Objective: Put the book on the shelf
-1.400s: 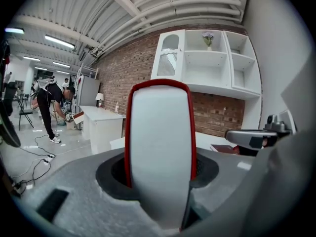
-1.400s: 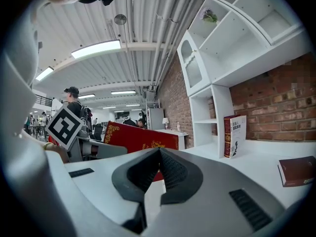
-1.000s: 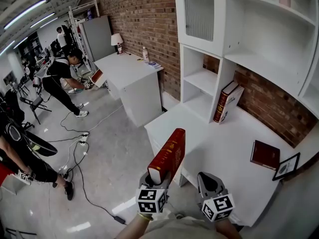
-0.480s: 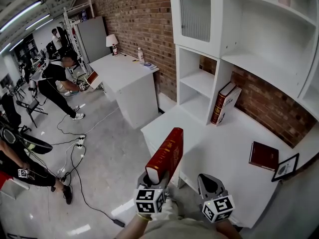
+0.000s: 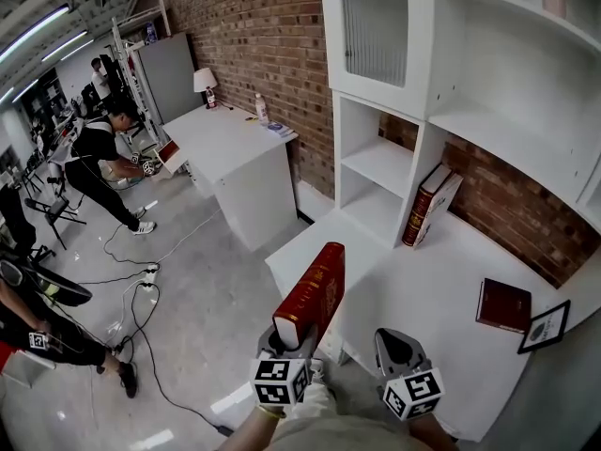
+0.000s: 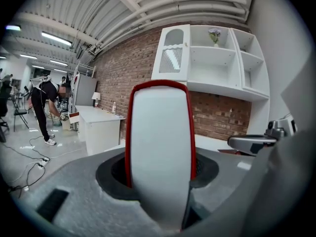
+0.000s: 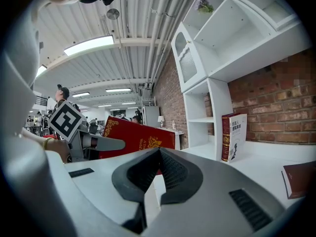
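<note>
A thick red book (image 5: 315, 294) with gold print stands upright in my left gripper (image 5: 297, 339), which is shut on its lower end. In the left gripper view its white page edge (image 6: 160, 152) fills the gap between the jaws. The book hangs over the near left corner of the white desk (image 5: 413, 299). To its right my right gripper (image 5: 395, 338) is shut and holds nothing; in its own view the jaw tips (image 7: 158, 151) meet. The white shelf unit (image 5: 380, 163) rises at the desk's back, its lower cubbies bare.
A red-spined book (image 5: 430, 205) leans against the shelf's side. A dark red book (image 5: 503, 305) lies flat beside a small picture frame (image 5: 545, 327) at the desk's right. Another white desk (image 5: 235, 144) stands along the brick wall. People and floor cables (image 5: 141, 299) are at the left.
Both grippers have drifted a little toward the desk and shelf, the red book still in the left one. The person bent over in the background has shifted.
</note>
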`<state>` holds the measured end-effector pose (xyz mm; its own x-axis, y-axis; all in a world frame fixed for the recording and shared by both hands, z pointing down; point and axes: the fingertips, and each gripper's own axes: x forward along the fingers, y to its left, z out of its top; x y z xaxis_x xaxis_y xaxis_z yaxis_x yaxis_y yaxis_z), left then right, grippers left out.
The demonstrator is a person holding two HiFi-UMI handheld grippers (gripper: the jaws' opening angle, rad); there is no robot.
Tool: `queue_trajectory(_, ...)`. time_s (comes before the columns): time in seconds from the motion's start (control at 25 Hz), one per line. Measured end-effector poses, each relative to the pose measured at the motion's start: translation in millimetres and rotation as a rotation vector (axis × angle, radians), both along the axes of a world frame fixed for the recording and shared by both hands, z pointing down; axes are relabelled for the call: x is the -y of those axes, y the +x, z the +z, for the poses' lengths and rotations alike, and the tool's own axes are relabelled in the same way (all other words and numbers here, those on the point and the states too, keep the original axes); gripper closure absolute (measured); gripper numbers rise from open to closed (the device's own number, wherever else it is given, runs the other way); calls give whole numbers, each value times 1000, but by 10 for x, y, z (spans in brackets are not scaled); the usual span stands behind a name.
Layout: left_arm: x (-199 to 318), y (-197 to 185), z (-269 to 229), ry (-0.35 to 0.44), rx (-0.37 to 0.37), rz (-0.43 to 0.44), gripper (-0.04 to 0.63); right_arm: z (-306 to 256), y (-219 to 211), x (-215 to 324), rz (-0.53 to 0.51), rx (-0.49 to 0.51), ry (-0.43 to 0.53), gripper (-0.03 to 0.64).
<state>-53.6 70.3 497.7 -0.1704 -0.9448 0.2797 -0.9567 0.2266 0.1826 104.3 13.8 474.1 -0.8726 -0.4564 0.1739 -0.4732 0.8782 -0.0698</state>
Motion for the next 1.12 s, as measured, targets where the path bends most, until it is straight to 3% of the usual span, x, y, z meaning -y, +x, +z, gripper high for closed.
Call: queue_trajectory(1.12, 1271, -783, 7, -26, -30, 107, 360, -75, -720, 1096, 101, -5, -4, 611)
